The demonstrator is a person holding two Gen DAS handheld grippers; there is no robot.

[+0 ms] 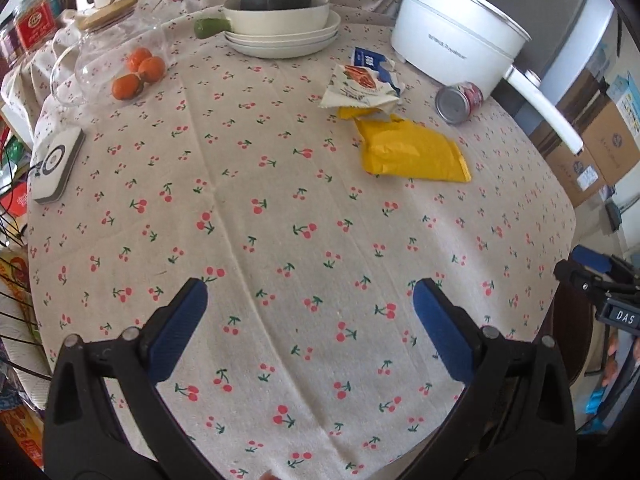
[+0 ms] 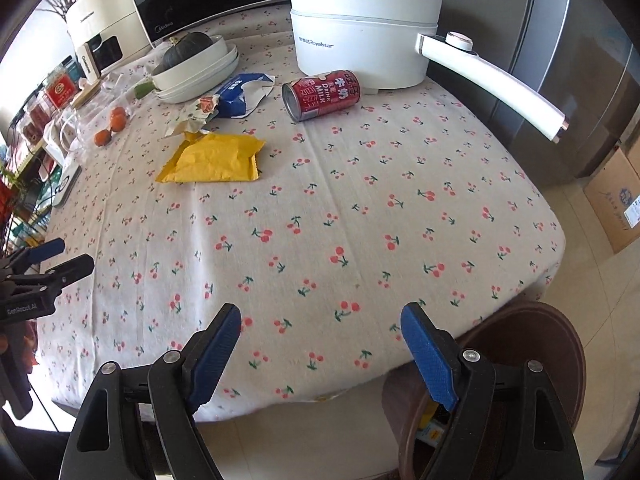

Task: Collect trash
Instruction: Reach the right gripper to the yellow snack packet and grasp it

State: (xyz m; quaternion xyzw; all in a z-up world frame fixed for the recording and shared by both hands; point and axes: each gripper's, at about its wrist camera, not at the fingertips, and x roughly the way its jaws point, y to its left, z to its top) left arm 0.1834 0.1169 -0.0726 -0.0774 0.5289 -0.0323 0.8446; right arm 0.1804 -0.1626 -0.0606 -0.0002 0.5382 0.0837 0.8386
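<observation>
A cherry-print cloth (image 1: 280,208) is covering the table. Crinkled yellow mailer (image 1: 412,152) is lying at 1 o'clock, cylindrical red can (image 1: 458,102) beyond it. Left gripper (image 1: 310,300) and right gripper (image 2: 320,320) are hovering, jaws apart, empty.

Black claw (image 2: 320,320) frames, blue ribbed pads (image 2: 218,350), silver screws.
</observation>
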